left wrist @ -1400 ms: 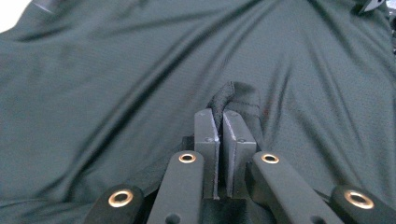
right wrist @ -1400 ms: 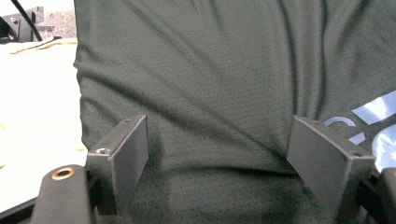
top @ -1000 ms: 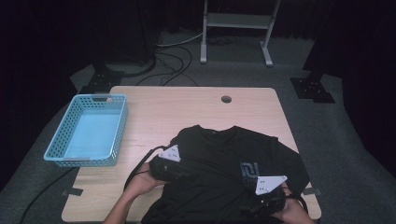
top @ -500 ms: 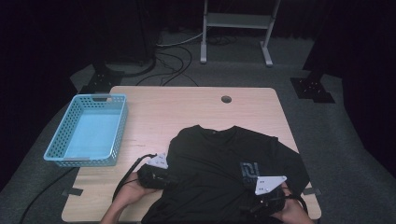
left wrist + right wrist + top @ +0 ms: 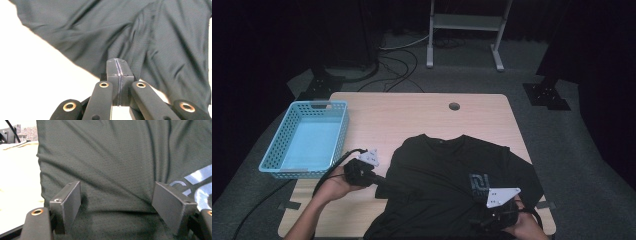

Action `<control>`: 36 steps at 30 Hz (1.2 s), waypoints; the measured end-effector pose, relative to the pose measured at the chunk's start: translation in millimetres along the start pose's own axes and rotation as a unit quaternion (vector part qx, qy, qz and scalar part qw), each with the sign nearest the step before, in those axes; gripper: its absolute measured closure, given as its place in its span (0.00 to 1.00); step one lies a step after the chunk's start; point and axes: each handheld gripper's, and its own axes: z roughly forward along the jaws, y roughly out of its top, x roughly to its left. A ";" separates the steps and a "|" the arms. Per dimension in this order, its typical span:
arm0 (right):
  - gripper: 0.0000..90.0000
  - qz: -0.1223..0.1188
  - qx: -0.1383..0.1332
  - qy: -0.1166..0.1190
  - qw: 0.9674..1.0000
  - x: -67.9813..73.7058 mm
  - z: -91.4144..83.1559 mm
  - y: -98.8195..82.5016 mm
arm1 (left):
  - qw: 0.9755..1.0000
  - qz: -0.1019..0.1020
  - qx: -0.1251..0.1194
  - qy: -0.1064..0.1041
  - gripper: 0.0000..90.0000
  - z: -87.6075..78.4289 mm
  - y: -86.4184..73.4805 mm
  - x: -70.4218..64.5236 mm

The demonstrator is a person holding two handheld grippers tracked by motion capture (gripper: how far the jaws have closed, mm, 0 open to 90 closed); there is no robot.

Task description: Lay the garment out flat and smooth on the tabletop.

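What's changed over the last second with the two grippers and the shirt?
The left hand-held gripper slid outward from over the black T-shirt to its sleeve edge. Its jaws have just been closing and now pinch the fabric shut. The right hand-held gripper stayed open at the hem; the blue plastic basket is unmoved.

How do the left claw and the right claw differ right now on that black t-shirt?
The left claw is shut, pinching the sleeve edge of the black t-shirt; the right claw is open, its jaws wide apart with cloth between them. The left claw works at the shirt's left sleeve, the right claw near the hem by the printed logo. Both have black jaws and a grey plate on top.
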 end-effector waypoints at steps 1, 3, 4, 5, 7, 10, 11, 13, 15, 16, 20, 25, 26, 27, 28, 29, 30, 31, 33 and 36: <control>0.26 0.000 0.000 0.000 1.000 -0.2 -0.4 -0.4 | 1.000 -0.001 0.003 0.006 1.00 -5.0 -1.5 3.0; 0.26 0.003 -0.001 -0.001 1.000 -0.1 -0.9 -1.2 | 1.000 -0.003 0.013 0.015 1.00 -13.6 -5.4 8.2; 0.26 0.004 -0.001 -0.001 1.000 -0.1 -1.0 -1.3 | 1.000 -0.007 0.015 0.020 1.00 -16.5 -7.7 10.2; 0.26 0.004 -0.001 -0.002 1.000 0.0 -0.9 -1.2 | 1.000 -0.014 0.012 0.020 1.00 -19.0 -10.2 11.7; 0.26 0.003 0.000 -0.002 1.000 0.0 -0.8 -0.8 | 1.000 -0.016 0.006 0.017 1.00 -19.3 -14.2 11.3; 0.26 0.003 0.000 -0.002 1.000 0.0 -0.9 -0.9 | 1.000 -0.014 -0.001 0.006 1.00 -15.0 -16.3 8.4; 0.26 0.003 0.000 -0.002 1.000 0.1 -0.8 -0.8 | 1.000 -0.011 0.004 0.008 1.00 -13.0 -16.0 6.8; 0.26 0.003 0.002 -0.003 1.000 0.3 -0.8 -0.5 | 1.000 -0.004 0.022 0.019 1.00 -10.9 -15.8 5.2; 0.26 0.002 0.002 -0.004 1.000 0.5 -0.7 -0.4 | 0.999 -0.005 0.033 0.033 1.00 -12.7 -16.8 6.6; 0.26 0.002 0.002 -0.005 1.000 0.5 -0.7 -0.3 | 0.998 -0.008 0.038 0.043 1.00 -14.1 -17.9 7.8; 0.26 0.003 0.002 -0.005 1.000 0.6 -0.6 -0.2 | 0.996 -0.014 0.045 0.074 1.00 -20.9 -21.5 11.8; 0.26 0.004 0.004 -0.006 1.000 1.1 -0.4 0.4 | 0.998 -0.009 -0.011 0.055 0.87 -20.7 -11.8 4.0; 0.26 0.004 0.006 -0.006 1.000 1.1 -0.5 0.8 | 0.999 -0.003 -0.020 0.046 0.85 -17.1 -7.5 1.0; 0.25 0.004 0.007 -0.006 1.000 1.2 -0.4 1.0 | 0.999 0.003 -0.025 0.036 0.84 -12.6 -2.8 -2.1; 0.25 0.004 0.007 -0.006 1.000 1.3 -0.3 1.2 | 0.999 0.009 -0.027 0.029 0.84 -8.5 0.8 -4.7; 0.25 0.005 0.007 -0.006 1.000 1.4 -0.2 1.2 | 0.999 0.019 -0.029 0.023 0.83 -0.9 7.0 -8.4; 0.25 0.005 0.007 -0.006 1.000 1.5 -0.2 1.2 | 0.999 0.026 -0.028 0.017 0.81 5.3 11.9 -10.9; 0.25 0.005 0.007 -0.006 1.000 1.6 -0.2 1.2 | 0.999 0.034 -0.031 0.009 0.81 11.5 16.9 -13.3; 0.25 0.005 0.008 -0.007 1.000 1.6 -0.2 1.4 | 0.998 0.044 -0.042 -0.011 0.80 22.3 25.7 -18.2; 0.25 0.006 0.007 -0.007 1.000 1.8 -0.1 1.3 | 0.995 0.065 -0.049 -0.052 0.80 41.3 41.3 -29.3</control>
